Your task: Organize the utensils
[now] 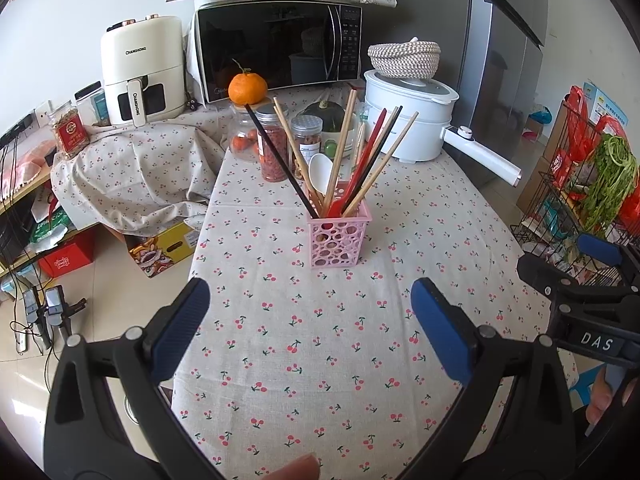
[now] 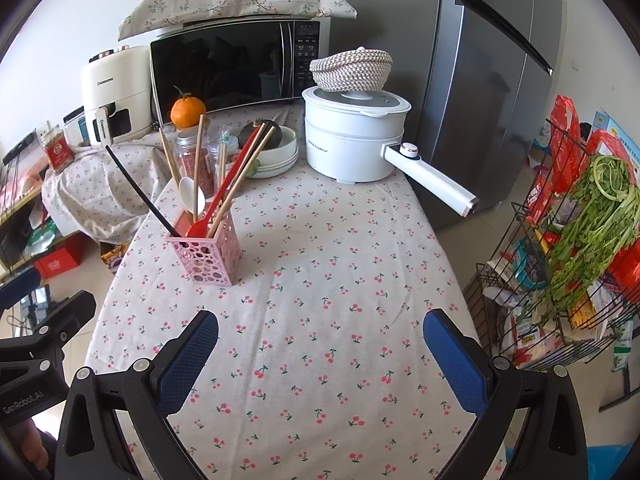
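Note:
A pink perforated holder (image 1: 338,240) (image 2: 208,250) stands on the cherry-print tablecloth (image 1: 320,340) (image 2: 320,300). In it stand several wooden chopsticks (image 1: 340,148) (image 2: 197,160), a black chopstick (image 1: 280,160) (image 2: 140,192), a red spoon (image 1: 360,172) (image 2: 218,200) and a white spoon (image 1: 320,172) (image 2: 190,196). My left gripper (image 1: 310,312) hovers open over the cloth, short of the holder, with nothing between its fingers. My right gripper (image 2: 320,340) is open too, to the right of the holder and nearer the table's front. Its black frame (image 1: 580,288) shows at the right of the left wrist view.
At the table's back stand a white electric pot (image 2: 352,140) with a long handle, jars (image 1: 274,148), stacked bowls (image 2: 280,156) and an orange (image 1: 248,88). Behind are a microwave (image 1: 276,48) and air fryer (image 1: 140,68). A fridge (image 2: 480,80) and wire rack (image 2: 560,260) flank the right.

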Motion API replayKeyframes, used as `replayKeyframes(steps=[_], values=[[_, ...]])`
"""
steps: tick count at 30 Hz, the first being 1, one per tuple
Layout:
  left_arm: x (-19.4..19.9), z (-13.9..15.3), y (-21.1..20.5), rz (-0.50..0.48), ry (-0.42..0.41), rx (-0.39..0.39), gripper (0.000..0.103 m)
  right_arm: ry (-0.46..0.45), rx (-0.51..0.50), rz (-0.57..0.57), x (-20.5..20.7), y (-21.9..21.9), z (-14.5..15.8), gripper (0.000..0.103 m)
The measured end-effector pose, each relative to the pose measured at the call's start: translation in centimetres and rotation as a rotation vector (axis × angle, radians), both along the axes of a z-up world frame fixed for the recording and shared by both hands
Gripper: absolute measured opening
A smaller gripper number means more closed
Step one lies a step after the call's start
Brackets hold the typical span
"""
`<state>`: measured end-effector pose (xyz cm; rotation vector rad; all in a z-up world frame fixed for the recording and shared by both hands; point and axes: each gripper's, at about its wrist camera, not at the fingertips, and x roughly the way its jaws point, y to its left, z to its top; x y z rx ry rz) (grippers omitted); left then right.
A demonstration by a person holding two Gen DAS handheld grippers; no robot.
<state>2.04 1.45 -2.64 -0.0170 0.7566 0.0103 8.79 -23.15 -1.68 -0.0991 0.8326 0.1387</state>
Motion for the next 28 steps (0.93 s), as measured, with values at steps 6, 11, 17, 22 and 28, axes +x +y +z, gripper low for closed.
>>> replayKeyframes(steps=[6, 11, 17, 22, 28], values=[[0.02, 0.00, -0.02, 0.001, 0.000, 0.000, 0.100, 0.001, 0.000, 0.001, 0.01, -0.01, 0.01, 0.103], [0.01, 0.01, -0.04, 0.000, 0.000, 0.000, 0.100, 0.004, -0.003, 0.001, 0.10, 0.02, -0.13, 0.103], [0.03, -0.01, -0.10, -0.002, 0.003, -0.001, 0.101, 0.007, -0.008, 0.003, -0.03, 0.26, -0.44, 0.103], [0.04, 0.03, -0.11, -0.003, 0.002, 0.000, 0.101, 0.011, -0.009, 0.001, -0.02, 0.29, -0.45, 0.103], [0.06, -0.02, -0.13, -0.001, 0.004, 0.001, 0.101, 0.012, -0.009, 0.002, 0.03, 0.27, -0.49, 0.103]])
